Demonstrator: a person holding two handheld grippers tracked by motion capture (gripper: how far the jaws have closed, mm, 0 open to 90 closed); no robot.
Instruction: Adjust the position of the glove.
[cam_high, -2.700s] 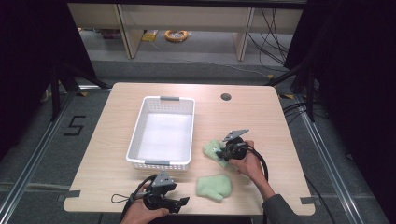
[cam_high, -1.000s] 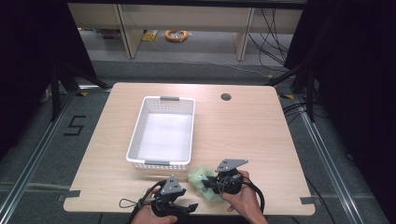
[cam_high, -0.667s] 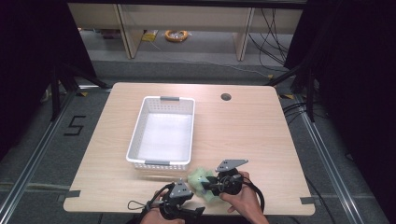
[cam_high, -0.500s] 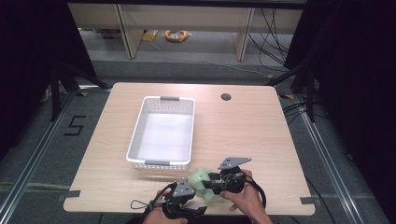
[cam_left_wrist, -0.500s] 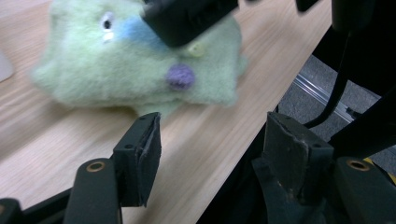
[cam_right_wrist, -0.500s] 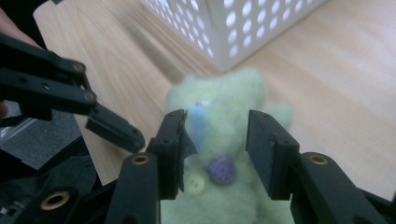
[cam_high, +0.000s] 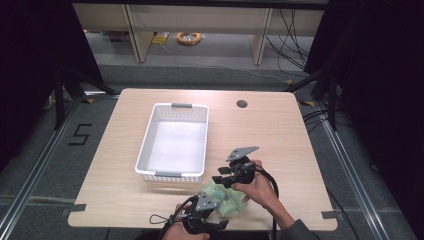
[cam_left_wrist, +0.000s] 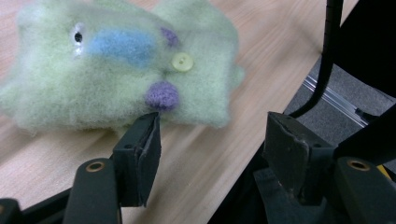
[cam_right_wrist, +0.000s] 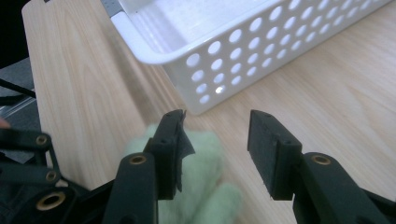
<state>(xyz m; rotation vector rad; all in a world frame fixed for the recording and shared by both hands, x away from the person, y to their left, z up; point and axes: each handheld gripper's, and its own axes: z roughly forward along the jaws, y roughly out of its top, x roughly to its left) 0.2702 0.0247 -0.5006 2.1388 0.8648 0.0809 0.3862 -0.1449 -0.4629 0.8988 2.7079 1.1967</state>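
A fuzzy pale-green cloth piece lies bunched near the table's front edge. In the left gripper view this green piece shows a blue patch, purple bobbles and a yellow button. My left gripper is open, its jaws just short of the cloth with nothing between them. My right gripper is open too and hovers over the green piece, whose edge lies under its left jaw. A white perforated basket stands empty just beyond.
The wooden table has a round cable hole at the back. Its front edge runs close to the left gripper, and dark floor shows past it. Bare wood lies right of the basket. Shelves stand behind the table.
The right gripper brought a green piece from mid-table to the front, beside the other green piece. It has since pulled back a little toward the basket. The left gripper edged right toward the cloth.
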